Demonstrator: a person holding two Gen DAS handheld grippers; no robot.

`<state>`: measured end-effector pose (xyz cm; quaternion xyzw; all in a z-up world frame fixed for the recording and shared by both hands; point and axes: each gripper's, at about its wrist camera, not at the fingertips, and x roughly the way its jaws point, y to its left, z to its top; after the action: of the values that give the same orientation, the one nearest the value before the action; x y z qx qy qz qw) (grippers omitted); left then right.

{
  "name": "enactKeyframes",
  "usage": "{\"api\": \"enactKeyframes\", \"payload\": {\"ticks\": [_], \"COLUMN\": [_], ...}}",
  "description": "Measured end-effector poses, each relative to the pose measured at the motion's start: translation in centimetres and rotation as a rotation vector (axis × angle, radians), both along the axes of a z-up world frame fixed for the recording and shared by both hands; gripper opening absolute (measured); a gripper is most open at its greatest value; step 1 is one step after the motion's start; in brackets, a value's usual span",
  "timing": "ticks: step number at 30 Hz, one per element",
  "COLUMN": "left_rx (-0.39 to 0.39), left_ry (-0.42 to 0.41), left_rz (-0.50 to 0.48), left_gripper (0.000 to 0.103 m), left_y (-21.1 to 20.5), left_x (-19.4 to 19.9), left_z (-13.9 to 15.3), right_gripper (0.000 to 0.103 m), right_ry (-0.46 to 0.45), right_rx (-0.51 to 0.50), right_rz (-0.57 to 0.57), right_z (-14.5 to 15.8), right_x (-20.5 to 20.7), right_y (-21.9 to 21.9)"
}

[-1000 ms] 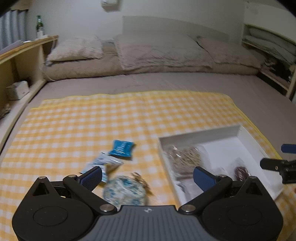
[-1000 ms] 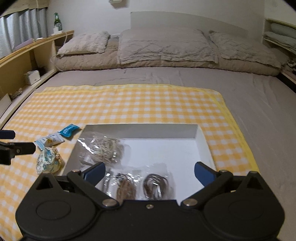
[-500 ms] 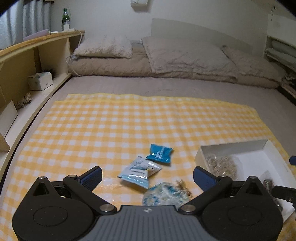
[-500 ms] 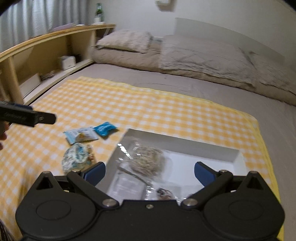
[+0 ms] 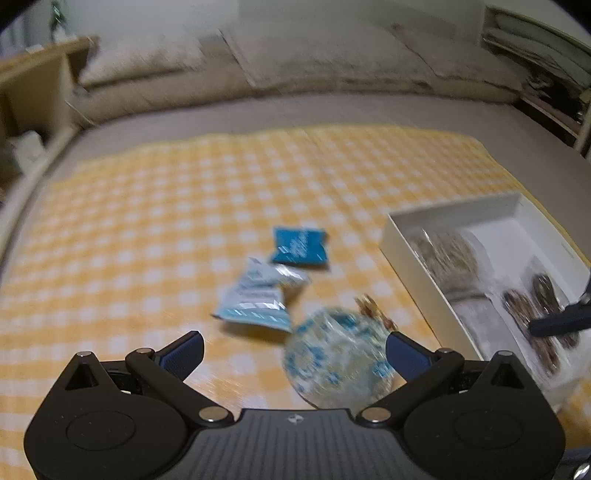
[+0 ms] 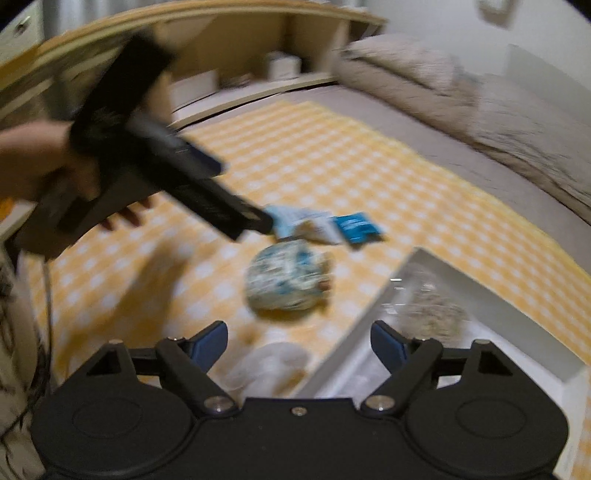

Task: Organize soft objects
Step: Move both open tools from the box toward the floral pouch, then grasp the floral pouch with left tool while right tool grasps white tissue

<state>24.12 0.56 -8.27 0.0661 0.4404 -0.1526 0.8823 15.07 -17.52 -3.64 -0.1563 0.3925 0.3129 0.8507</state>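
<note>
Hovering left claw [image 5: 293, 350] spread over round pouch [image 5: 338, 360].

Cloth [image 5: 147, 221] yellow-white check; box [image 5: 399, 236] white; small packet [image 5: 300, 246] blue; round bag [image 5: 338, 363] blue-speckled, pale.

Left gripper [image 5: 293, 349] jaws wide; right gripper [image 6: 299, 341] jaws closing, empty.

a yellow-and-white checked cloth [image 5: 184, 221] lies spread over a grey-brown bed [image 5: 332, 110]. beige pillows [image 5: 317, 51] and a folded quilt line the far end of the bed, against a pale wall [image 5: 147, 14]. a light wooden shelf unit [image 6: 229, 48] runs along one side of the bed, holding a small white box [image 6: 282, 66]; the blur hides the rest.
</note>
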Motion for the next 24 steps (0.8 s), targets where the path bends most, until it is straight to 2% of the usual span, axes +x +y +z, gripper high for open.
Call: {"api": "enactKeyframes", "payload": {"ticks": [3,9,16,22,24], "left_rx": [0.005,0.082,0.135,0.132,0.133], "left_ry": [0.034,0.08,0.099,0.085,0.085], "left_rz": [-0.023,-0.121,-0.217,-0.238,-0.241], "left_gripper": [0.103,0.103,0.103,0.103,0.103], "left_y": [-0.3,-1.6,-2.8,-3.2,-3.2], "left_x": [0.5,1.3,1.8,2.8,3.1], "left_z": [-1.1,-3.5,-5.4,-6.0,-6.2], "right_gripper": [0.08,0.073,0.063,0.05,0.038], "right_ry": [0.041,0.099,0.149,0.159,0.153], "right_rx": [-0.009,-0.064,-0.088,-0.115,-0.115], "right_rz": [0.059,0.161,0.222,0.204,0.197], "right_z": [-0.7,-2.8,-4.2,-5.4,-5.5], "right_x": [-0.1,-0.2,0.1,0.9,1.1], "right_y": [1.2,3.0,3.6,4.1,4.1]}}
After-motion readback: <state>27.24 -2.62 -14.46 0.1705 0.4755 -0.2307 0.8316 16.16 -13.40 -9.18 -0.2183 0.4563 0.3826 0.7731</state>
